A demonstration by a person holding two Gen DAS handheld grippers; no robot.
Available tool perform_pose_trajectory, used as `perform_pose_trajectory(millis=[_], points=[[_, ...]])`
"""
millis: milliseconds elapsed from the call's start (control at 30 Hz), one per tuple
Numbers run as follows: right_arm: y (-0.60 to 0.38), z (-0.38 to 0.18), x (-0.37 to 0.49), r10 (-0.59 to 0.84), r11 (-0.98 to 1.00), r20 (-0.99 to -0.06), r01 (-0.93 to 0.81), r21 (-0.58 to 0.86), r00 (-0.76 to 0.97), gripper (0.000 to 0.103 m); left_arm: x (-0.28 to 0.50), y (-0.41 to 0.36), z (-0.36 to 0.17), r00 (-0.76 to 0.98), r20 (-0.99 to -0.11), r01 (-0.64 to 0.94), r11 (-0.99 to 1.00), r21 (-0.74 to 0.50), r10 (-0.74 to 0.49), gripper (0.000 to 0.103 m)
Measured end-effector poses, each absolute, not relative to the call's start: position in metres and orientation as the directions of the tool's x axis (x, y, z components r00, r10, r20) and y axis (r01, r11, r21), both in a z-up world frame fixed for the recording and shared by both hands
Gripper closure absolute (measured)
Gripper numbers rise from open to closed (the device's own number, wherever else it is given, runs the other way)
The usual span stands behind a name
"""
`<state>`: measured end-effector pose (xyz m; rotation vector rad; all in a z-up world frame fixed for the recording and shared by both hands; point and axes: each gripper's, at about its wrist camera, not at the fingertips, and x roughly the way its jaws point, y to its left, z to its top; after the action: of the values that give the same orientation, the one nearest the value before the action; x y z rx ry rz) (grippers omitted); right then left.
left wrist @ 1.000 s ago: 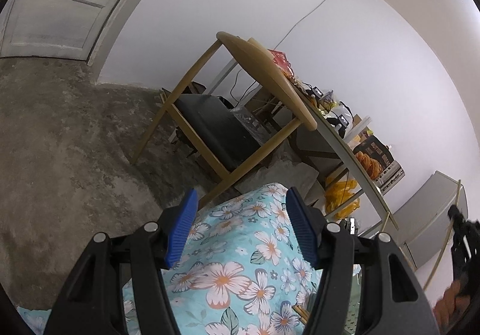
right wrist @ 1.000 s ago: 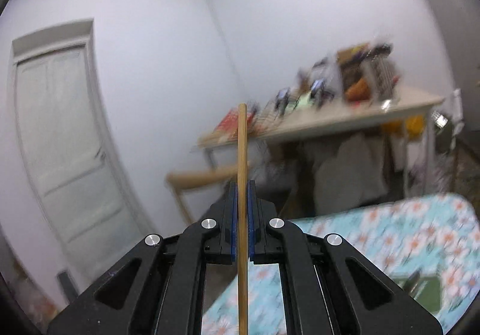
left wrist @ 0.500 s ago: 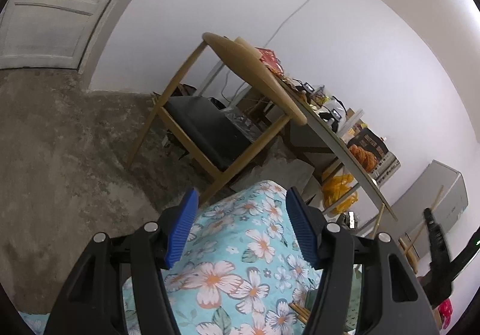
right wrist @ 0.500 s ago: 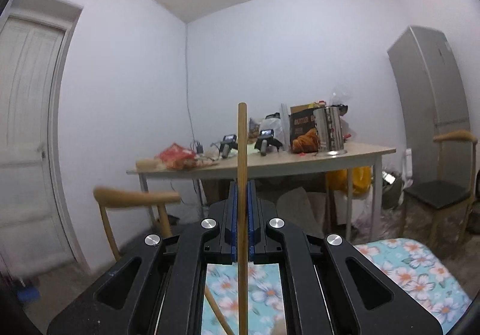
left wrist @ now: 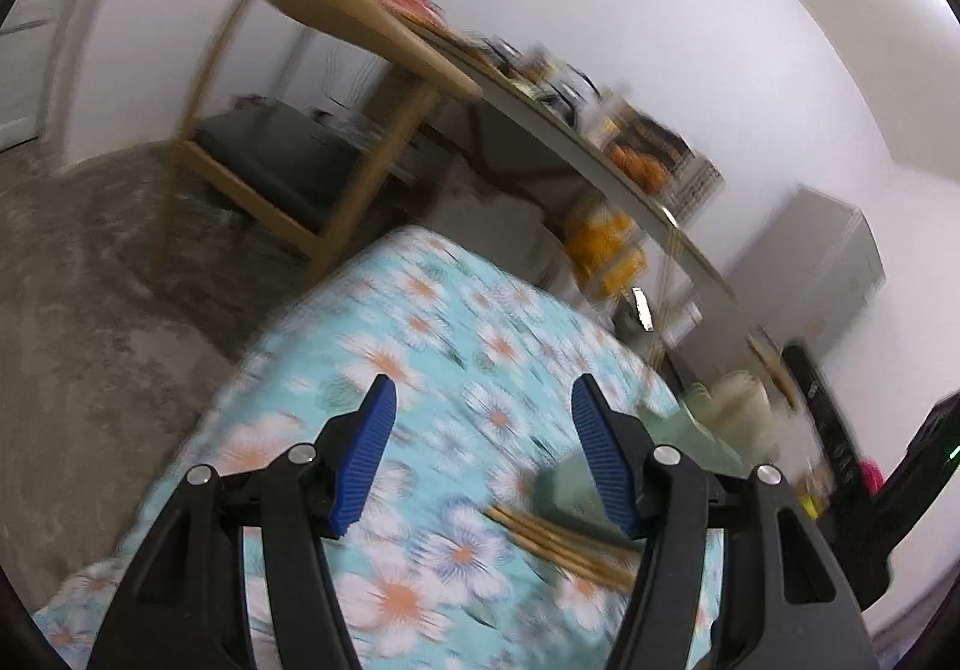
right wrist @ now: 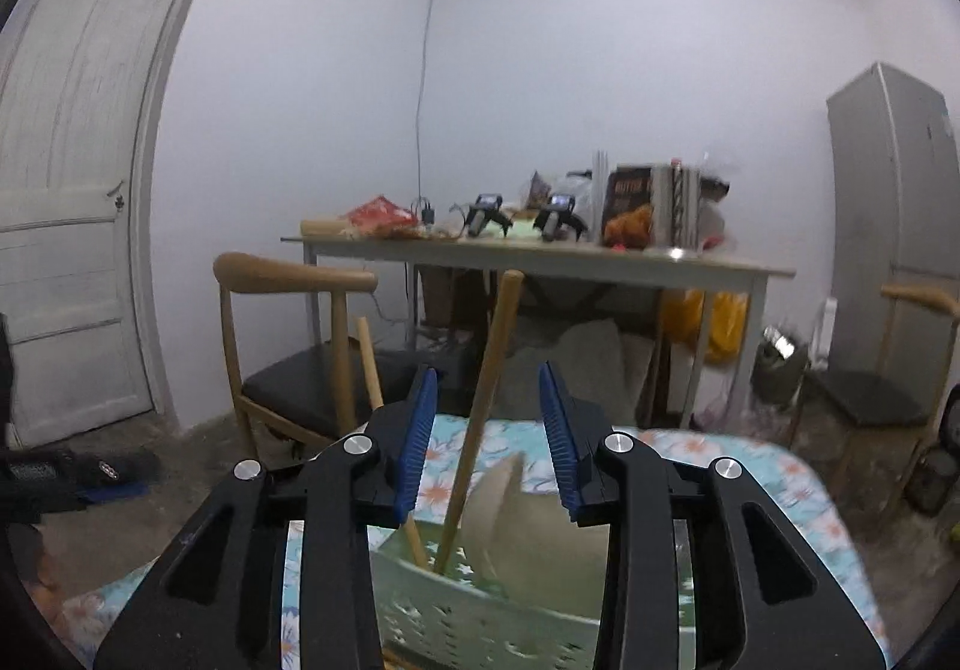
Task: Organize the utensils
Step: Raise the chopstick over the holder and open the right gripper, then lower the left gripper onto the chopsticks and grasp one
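In the right wrist view my right gripper (right wrist: pixel 487 376) hangs over a pale green perforated basket (right wrist: pixel 456 604), and its jaws are opening. A wooden chopstick (right wrist: pixel 498 334) stands tilted in the gap, touching neither blue pad, with its lower end in the basket. A second chopstick (right wrist: pixel 367 364) leans to the left in the same basket, beside a pale plate (right wrist: pixel 510 508). The left wrist view is blurred. My left gripper (left wrist: pixel 480 394) is open and empty above the floral tablecloth (left wrist: pixel 420 322). Several chopsticks (left wrist: pixel 558 547) lie on the cloth near its right finger, next to the basket (left wrist: pixel 561 490).
Beyond the cloth stands a white table (right wrist: pixel 540 259) crowded with packets and gadgets. A wooden chair (right wrist: pixel 288 370) stands to its left and another (right wrist: pixel 882 394) at the right. A grey fridge (right wrist: pixel 894 190) fills the right corner, a white door (right wrist: pixel 72 190) the left wall.
My right gripper sank toward the basket and its jaws parted, leaving the chopstick standing in the basket. My left gripper swung right across the cloth; the lying chopsticks and basket came into view.
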<state>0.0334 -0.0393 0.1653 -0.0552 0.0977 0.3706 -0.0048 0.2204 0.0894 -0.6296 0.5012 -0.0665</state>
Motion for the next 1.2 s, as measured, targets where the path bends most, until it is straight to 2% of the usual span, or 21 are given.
perform_pose_trajectory(millis=[67, 200, 267, 367, 467, 533, 567, 633, 700, 867, 1033, 1200], points=[[-0.051, 0.169, 0.025, 0.369, 0.928, -0.088, -0.372, -0.018, 0.925, 0.067, 0.008, 0.201, 0.083, 0.835, -0.460, -0.028, 0.810, -0.586, -0.304, 0.045], [-0.082, 0.177, 0.006, 0.378, 0.926, -0.096, -0.378, 0.016, 0.921, 0.066, 0.028, 0.171, 0.056, 0.732, -0.534, -0.006, 0.779, -0.627, -0.424, 0.045], [-0.099, 0.174, -0.003, 0.376, 0.926, -0.097, -0.373, 0.050, 0.921, 0.066, 0.034, 0.164, 0.040, 0.689, -0.549, -0.028, 0.739, -0.673, -0.473, 0.055], [-0.121, 0.154, -0.011, 0.366, 0.929, -0.123, -0.354, 0.111, 0.922, 0.066, 0.038, 0.162, 0.021, 0.664, -0.547, -0.096, 0.668, -0.738, -0.509, 0.060], [-0.126, 0.117, -0.004, 0.412, 0.910, -0.209, -0.390, 0.142, 0.887, 0.065, 0.041, 0.160, 0.008, 0.658, -0.556, -0.143, 0.640, -0.755, -0.507, 0.064], [-0.123, 0.091, 0.009, 0.467, 0.884, -0.309, -0.441, 0.156, 0.828, 0.068, 0.048, 0.159, -0.004, 0.643, -0.576, -0.187, 0.625, -0.758, -0.505, 0.066], [-0.122, 0.083, 0.017, 0.485, 0.874, -0.347, -0.460, 0.157, 0.802, 0.071, 0.050, 0.159, -0.012, 0.641, -0.578, -0.217, 0.603, -0.768, -0.505, 0.073], [-0.128, 0.069, 0.037, 0.482, 0.876, -0.410, -0.435, 0.208, 0.774, 0.071, 0.055, 0.159, -0.017, 0.657, -0.570, -0.238, 0.581, -0.778, -0.494, 0.080], [-0.142, 0.062, 0.051, 0.469, 0.882, -0.436, -0.383, 0.274, 0.768, 0.071, 0.056, 0.160, -0.019, 0.674, -0.556, -0.242, 0.566, -0.788, -0.486, 0.080], [-0.167, 0.056, 0.059, 0.463, 0.878, -0.444, -0.327, 0.350, 0.768, 0.068, 0.050, 0.169, -0.029, 0.712, -0.525, -0.270, 0.509, -0.818, -0.466, 0.094], [-0.175, 0.048, 0.061, 0.466, 0.876, -0.463, -0.316, 0.365, 0.754, 0.068, 0.047, 0.166, -0.026, 0.727, -0.536, -0.263, 0.548, -0.794, -0.429, 0.095], [-0.173, 0.034, 0.072, 0.482, 0.870, -0.529, -0.310, 0.383, 0.698, 0.068, 0.044, 0.166, -0.025, 0.727, -0.537, -0.267, 0.545, -0.795, -0.428, 0.095]])
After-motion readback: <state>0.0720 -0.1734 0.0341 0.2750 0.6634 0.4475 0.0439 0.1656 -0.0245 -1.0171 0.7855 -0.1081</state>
